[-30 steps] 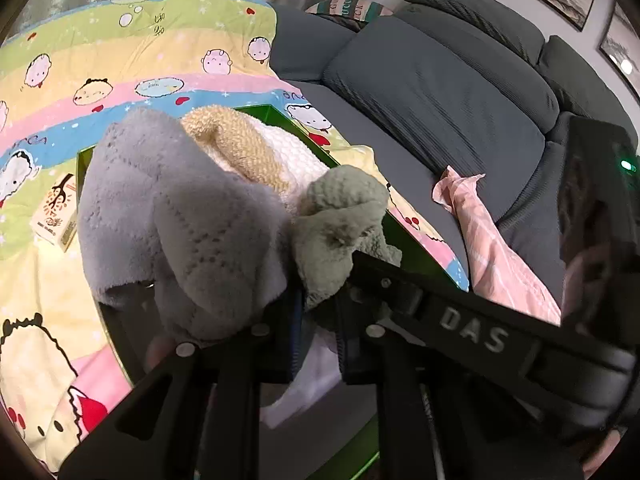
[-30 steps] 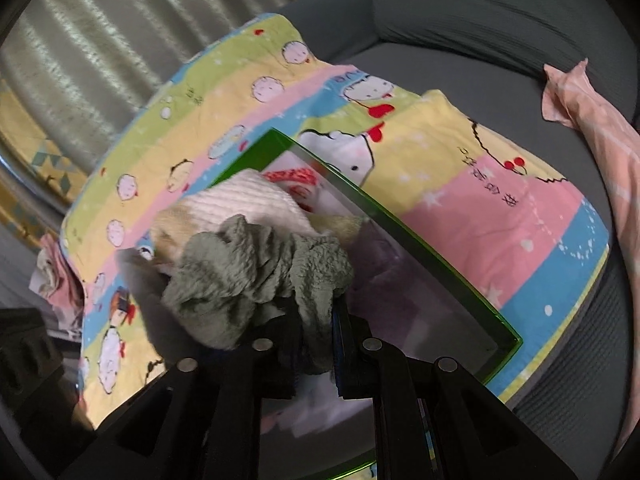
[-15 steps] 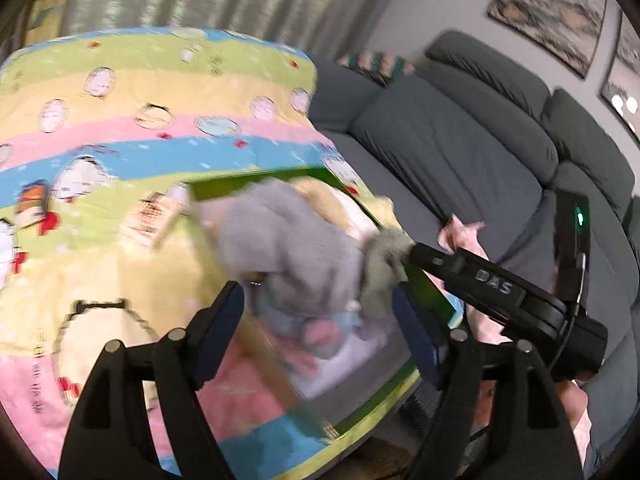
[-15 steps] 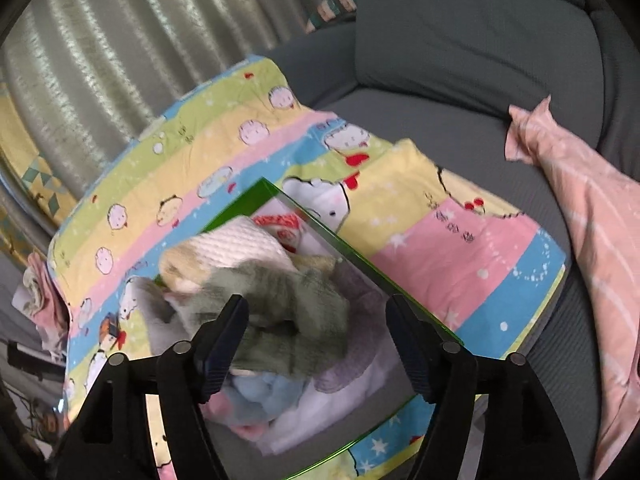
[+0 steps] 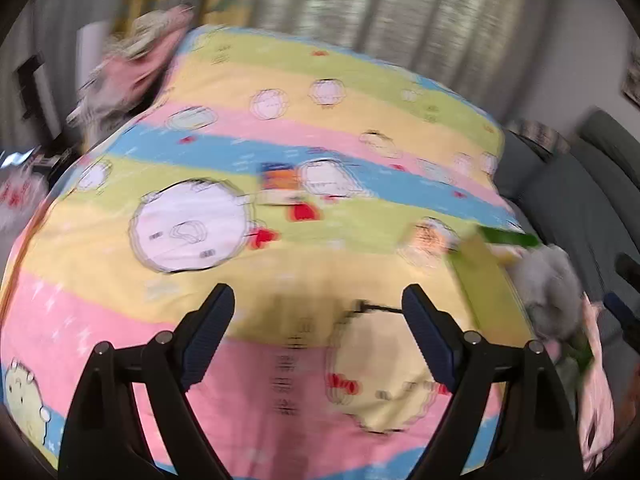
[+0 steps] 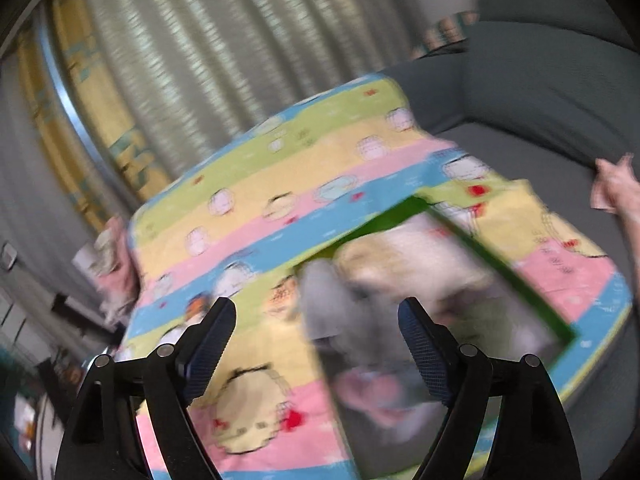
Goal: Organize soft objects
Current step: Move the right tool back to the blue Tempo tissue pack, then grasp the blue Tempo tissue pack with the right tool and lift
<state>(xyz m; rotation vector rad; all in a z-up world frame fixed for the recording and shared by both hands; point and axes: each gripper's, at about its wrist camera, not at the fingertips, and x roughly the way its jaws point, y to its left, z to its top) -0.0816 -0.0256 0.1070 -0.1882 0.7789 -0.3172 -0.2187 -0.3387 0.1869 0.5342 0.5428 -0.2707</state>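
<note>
— Where are your jaws now?

— Both pairs are spread wide with nothing between them. My left gripper [image 5: 318,320] hovers over bare striped blanket [image 5: 280,128]; the green-rimmed bin [image 6: 492,256] sits far off to its right. My right gripper [image 6: 316,330] looks straight at the bin, just ahead and a little right.

— And the soft things?

— Heaped in the bin, the grey plush [image 6: 340,312] nearest my right jaws and bulging at the rim.

— What worries you?

— Both views are smeared. Reaching in blind, I could snag that plush and tip it onto the blanket.
</note>
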